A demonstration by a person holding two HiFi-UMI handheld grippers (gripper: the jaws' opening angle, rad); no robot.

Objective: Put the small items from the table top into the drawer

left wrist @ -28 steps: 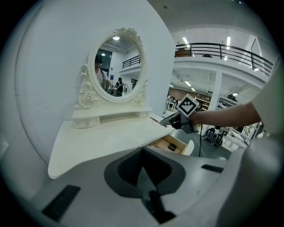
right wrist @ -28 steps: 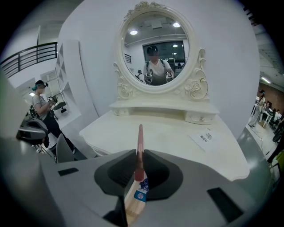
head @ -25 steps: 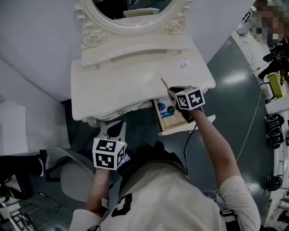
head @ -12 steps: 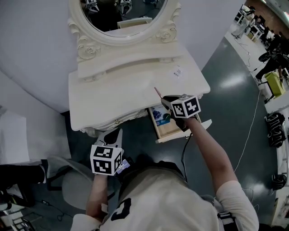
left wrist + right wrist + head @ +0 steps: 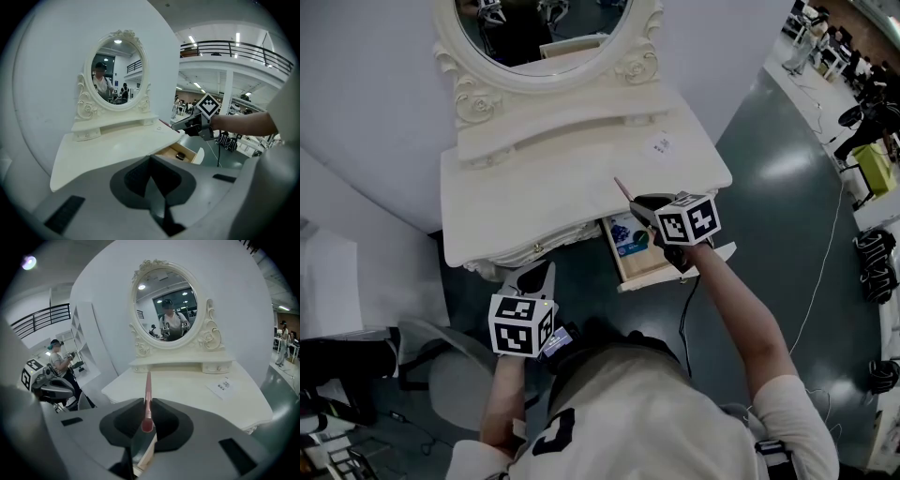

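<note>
My right gripper (image 5: 644, 203) hovers over the open drawer (image 5: 643, 266) at the white dressing table's (image 5: 534, 187) right front. It is shut on a thin pink stick (image 5: 622, 187) that points up and left over the table top; in the right gripper view the stick (image 5: 148, 392) runs straight out from the right gripper (image 5: 146, 405). A white card (image 5: 659, 145) lies on the table top. My left gripper (image 5: 542, 272) is shut and empty, below the table's front edge. In the left gripper view the left gripper (image 5: 151, 160) faces the drawer (image 5: 167, 152), where a dark item (image 5: 180, 156) lies.
A blue item (image 5: 628, 234) lies in the drawer. An oval mirror (image 5: 546, 23) in an ornate frame stands at the table's back, above a low shelf (image 5: 553, 127). A grey chair (image 5: 450, 370) is at lower left. A cable (image 5: 825, 272) trails over the floor to the right.
My right gripper has risen a little with the pink stick still in it. The left gripper has shifted only slightly and stays shut.
</note>
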